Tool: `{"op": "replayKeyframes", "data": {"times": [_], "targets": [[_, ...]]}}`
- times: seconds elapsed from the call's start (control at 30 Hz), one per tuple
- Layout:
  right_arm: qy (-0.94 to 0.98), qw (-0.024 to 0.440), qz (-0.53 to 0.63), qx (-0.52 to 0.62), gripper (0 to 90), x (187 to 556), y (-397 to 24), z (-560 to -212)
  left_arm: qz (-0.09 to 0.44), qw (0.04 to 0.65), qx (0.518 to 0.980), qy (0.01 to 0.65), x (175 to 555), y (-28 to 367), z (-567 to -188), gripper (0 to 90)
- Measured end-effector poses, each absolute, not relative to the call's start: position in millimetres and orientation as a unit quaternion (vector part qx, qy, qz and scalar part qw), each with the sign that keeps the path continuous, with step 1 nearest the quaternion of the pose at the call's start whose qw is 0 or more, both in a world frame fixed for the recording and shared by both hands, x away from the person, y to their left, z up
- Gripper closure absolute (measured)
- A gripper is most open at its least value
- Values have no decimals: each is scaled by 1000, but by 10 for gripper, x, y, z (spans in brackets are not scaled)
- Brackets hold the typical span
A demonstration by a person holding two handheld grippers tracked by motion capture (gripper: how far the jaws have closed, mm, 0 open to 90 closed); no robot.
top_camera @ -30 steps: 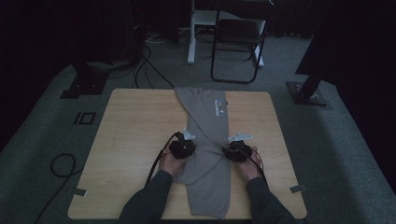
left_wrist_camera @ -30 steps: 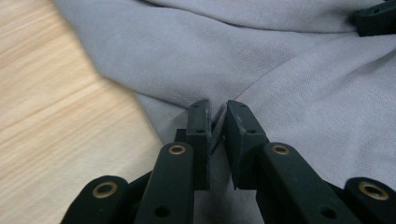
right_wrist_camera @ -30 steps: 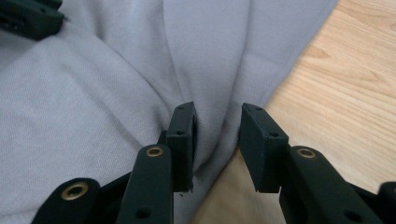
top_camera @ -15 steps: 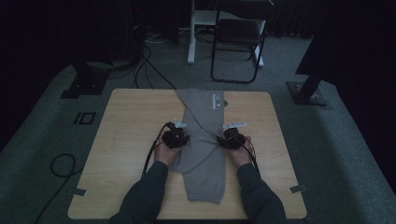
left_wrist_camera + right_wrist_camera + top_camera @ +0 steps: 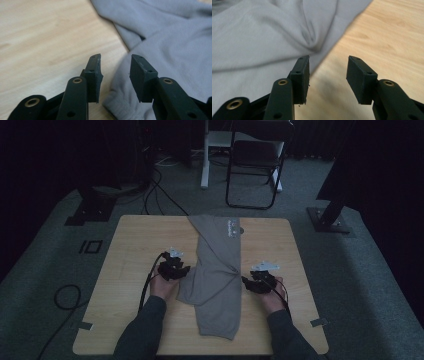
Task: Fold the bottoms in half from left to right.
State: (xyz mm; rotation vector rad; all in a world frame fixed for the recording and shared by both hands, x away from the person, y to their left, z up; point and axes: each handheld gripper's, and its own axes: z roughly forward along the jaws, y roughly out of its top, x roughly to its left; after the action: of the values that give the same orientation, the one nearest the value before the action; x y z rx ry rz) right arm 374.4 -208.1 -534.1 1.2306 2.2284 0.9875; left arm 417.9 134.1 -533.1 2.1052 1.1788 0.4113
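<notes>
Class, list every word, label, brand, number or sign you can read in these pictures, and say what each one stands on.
Nothing can be read.
Pale mark near the far end of the grey garment: too small and blurred to read.
Square outline on the floor left of the table: a plain shape, no lettering visible.

Wood table [image 5: 130,255] w/ grey garment [image 5: 217,270] lying flat.

High overhead view; gripper views close, sharing garment [image 5: 216,270].
</notes>
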Motion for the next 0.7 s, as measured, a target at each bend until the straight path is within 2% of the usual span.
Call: {"op": "replayKeyframes", "data": {"times": [0.2, 0.37, 0.7], "targets": [[788, 209, 359, 454, 533, 3656, -2219, -5331, 155, 328, 819, 445, 4139, 1256, -5424, 639], [785, 207, 360, 459, 533, 3648, -2233, -5344, 161, 332, 822, 434, 4085, 1212, -5442, 862], [786, 207, 359, 459, 536, 3635, -2214, -5358, 155, 379, 827, 385, 3746, 923, -5196, 880]]}}
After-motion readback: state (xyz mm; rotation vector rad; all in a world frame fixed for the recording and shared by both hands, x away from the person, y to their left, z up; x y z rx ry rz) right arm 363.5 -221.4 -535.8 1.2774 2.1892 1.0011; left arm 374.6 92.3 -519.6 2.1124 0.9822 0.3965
